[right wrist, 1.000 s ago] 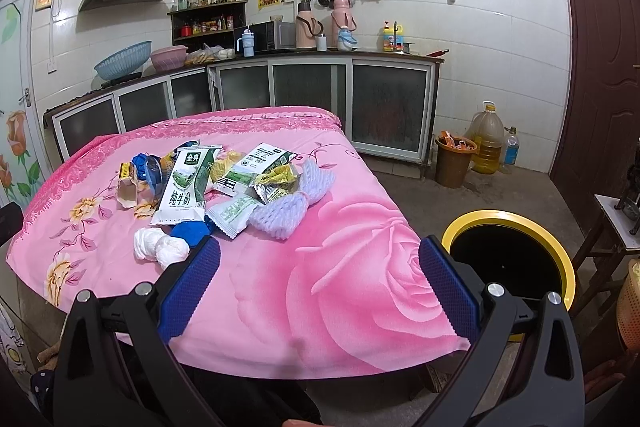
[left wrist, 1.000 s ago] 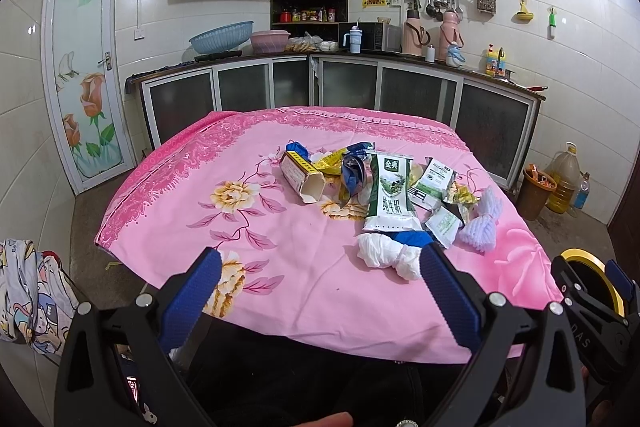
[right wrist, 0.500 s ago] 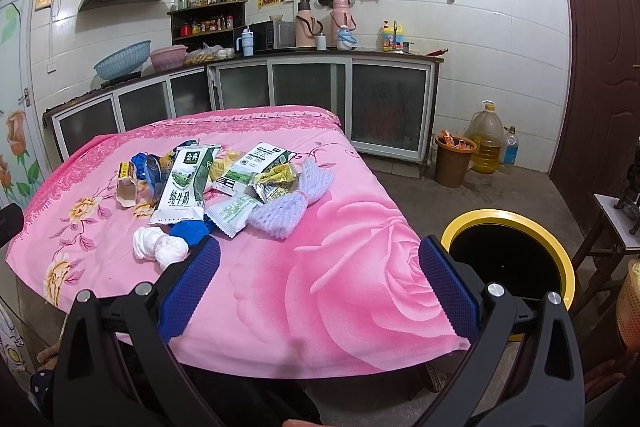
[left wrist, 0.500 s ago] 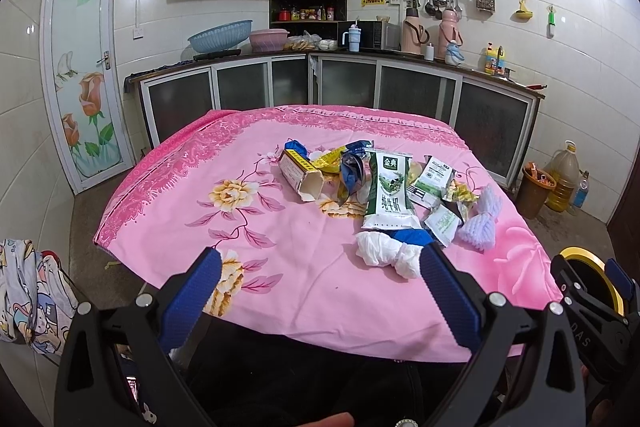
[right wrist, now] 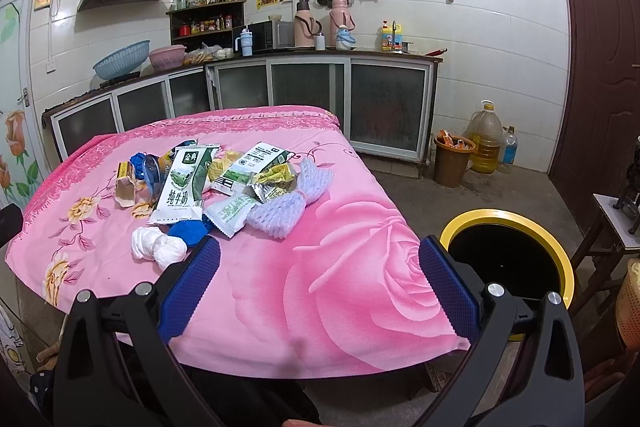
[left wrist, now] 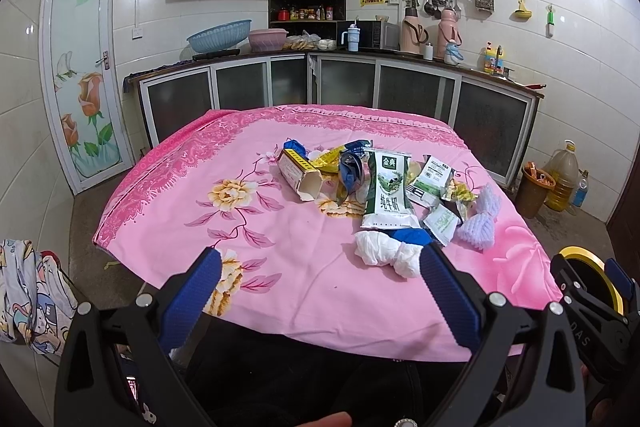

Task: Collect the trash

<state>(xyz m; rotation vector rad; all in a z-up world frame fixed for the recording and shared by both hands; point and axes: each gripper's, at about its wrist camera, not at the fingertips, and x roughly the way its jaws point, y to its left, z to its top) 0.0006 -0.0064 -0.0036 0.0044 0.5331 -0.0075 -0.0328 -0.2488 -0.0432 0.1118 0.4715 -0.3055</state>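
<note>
Nearest each camera, the left gripper [left wrist: 318, 269] and right gripper [right wrist: 319, 259] hang at the near edge of the desk [left wrist: 280, 227], their blue fingers [left wrist: 192, 297] spread wide and holding nothing. Just beyond lie a white crumpled wad [left wrist: 378, 253] touching a blue scrap [right wrist: 188, 231], then a green-and-white milk pouch [left wrist: 388, 191], a white foam net [right wrist: 290, 203], wrappers and a torn carton [left wrist: 298, 173]. Right of the desk, on the floor, stands a yellow-rimmed bin [right wrist: 508, 253]. Farther back runs the kitchen counter [right wrist: 280, 53].
</note>
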